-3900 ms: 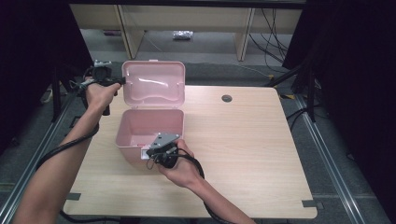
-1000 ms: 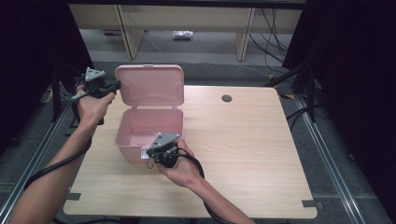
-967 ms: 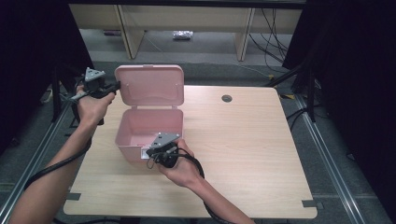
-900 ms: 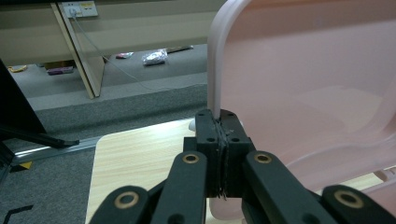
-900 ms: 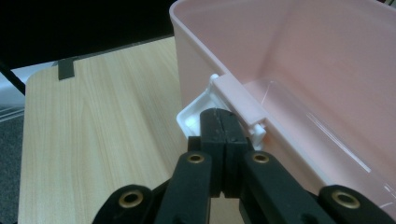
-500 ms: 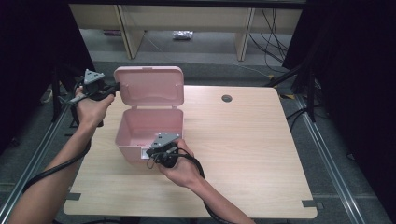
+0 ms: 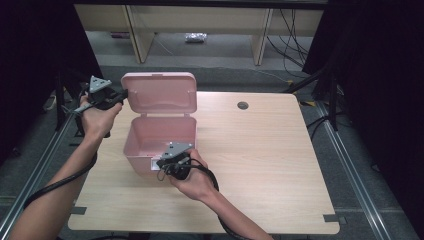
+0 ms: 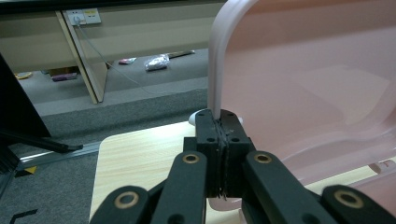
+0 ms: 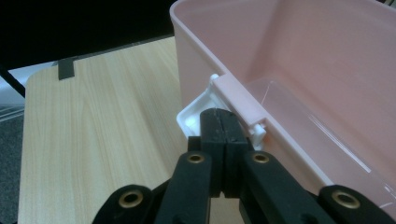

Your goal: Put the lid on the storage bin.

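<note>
Pinching the raised lid (image 7: 161,93) of the pink box (image 7: 160,142), standing at the table's (image 7: 260,150) left side, with the left gripper (image 7: 120,95) clamped on its edge, right gripper (image 7: 162,164) gripping the white latch (image 9: 198,114) on the front wall.

The left gripper (image 8: 219,122) rises from 6 o'clock, its black jaws pinched together on the pale edge of the pink lid (image 8: 317,84), which stands upright from centre to 3 o'clock. Light wooden table (image 8: 140,154) lies at 8 o'clock, grey floor (image 8: 116,107) beyond, a wall socket (image 8: 84,17) at 11 o'clock.
</note>
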`<state>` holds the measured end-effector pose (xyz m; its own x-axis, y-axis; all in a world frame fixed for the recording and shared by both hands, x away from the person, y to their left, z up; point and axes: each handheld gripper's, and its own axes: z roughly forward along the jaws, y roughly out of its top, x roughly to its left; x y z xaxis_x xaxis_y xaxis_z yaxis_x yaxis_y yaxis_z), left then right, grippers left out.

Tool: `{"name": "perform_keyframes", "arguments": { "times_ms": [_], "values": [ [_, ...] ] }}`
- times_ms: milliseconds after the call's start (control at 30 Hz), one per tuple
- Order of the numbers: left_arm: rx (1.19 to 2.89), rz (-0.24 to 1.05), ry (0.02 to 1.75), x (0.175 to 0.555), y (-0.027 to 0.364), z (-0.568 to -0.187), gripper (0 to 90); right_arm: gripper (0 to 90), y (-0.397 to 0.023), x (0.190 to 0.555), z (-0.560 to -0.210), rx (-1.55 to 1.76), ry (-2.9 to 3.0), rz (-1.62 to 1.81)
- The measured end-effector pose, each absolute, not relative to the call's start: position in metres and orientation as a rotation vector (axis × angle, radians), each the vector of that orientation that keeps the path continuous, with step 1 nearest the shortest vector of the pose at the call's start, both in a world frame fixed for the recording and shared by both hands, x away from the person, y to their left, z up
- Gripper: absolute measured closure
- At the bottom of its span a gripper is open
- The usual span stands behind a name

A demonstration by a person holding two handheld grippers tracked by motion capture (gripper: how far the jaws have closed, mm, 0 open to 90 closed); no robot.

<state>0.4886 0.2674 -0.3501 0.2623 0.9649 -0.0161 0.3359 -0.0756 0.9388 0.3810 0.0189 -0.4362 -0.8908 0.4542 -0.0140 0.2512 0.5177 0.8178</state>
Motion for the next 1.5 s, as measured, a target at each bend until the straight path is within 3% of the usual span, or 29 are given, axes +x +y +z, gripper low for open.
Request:
{"name": "perform_keyframes", "arguments": {
  "times_ms": [1500],
  "values": [
    [1.586,0.876,1.211,0.465,0.267,-0.356,88.0,90.0,0.019,0.382,-0.437,0.606,2.528,1.325]
  ]
}}
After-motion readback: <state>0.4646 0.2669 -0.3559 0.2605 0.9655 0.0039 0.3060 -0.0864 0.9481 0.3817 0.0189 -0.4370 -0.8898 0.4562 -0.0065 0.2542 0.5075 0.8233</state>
